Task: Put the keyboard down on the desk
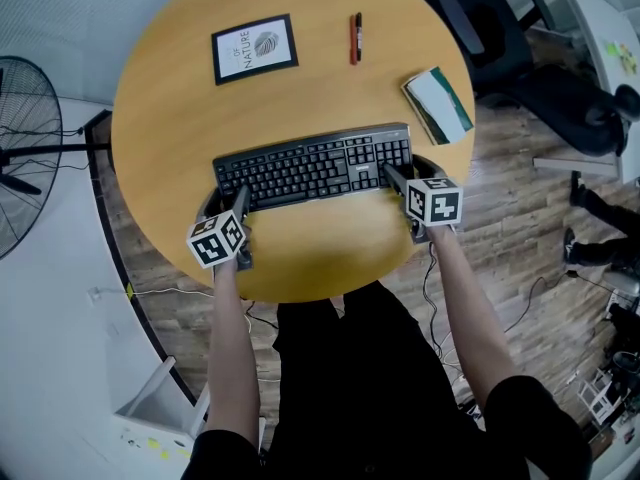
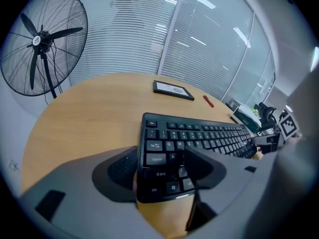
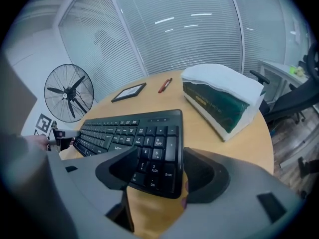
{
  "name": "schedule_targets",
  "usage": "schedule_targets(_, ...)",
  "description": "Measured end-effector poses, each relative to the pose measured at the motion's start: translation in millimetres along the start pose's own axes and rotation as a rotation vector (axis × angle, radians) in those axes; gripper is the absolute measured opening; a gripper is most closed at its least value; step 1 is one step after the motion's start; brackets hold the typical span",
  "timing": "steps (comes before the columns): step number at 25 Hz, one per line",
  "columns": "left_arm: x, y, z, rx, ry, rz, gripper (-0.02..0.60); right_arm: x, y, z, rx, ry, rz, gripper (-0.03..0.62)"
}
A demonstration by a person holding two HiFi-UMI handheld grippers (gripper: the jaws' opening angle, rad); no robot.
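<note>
**Both grippers tipped down at the near rim, jaws spread wide**

Bare forearms reach up from 6 o'clock in the head view, the left forearm [image 1: 230,348] nearly straight and the right forearm [image 1: 470,308] angled inward. The left gripper [image 1: 224,204] sits at about 7 o'clock of the table [image 1: 300,98], the right gripper [image 1: 410,173] at about 4 o'clock. Both point steeply downward. On each, the jaws stand far apart, astride one end of the keyboard [image 1: 310,168]: the outer jaw is just beside the short edge and the inner jaw is over the keys, neither clamping.
</note>
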State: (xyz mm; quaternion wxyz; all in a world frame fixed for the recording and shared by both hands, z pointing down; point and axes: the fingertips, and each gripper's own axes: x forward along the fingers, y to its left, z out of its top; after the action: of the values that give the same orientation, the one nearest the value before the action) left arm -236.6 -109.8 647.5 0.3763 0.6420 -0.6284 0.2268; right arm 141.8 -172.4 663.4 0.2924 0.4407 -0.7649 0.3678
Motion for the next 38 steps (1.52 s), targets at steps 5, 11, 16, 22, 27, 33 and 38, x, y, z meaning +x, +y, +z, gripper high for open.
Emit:
schedule_targets(5, -11, -5, -7, 0.046, 0.022, 0.022, 0.284, -16, 2, 1, -0.01, -0.035, 0.026, 0.282)
schedule_targets(11, -30, -33, -12, 0.084, 0.005, -0.002, 0.282, -39, 9, 6, -0.041, -0.081, 0.057, 0.268)
schedule_targets(16, -48, -70, -12, 0.117, -0.035, -0.062, 0.281, -55, 17, 2, -0.061, -0.102, 0.069, 0.257)
schedule_targets(22, -78, -96, -3, 0.139, -0.115, -0.114, 0.27, -75, 39, 1, -0.06, -0.148, 0.076, 0.24)
schedule_targets(27, -112, -105, 2, 0.152, -0.187, -0.162, 0.245, -103, 69, 0, -0.081, -0.209, 0.077, 0.228)
schedule_targets(33, -159, -109, -5, 0.2, -0.251, -0.224, 0.224, -146, 111, -13, -0.095, -0.285, 0.055, 0.211)
schedule_targets(38, -203, -112, -15, 0.249, -0.306, -0.271, 0.192, -181, 149, -34, -0.11, -0.336, 0.041, 0.198)
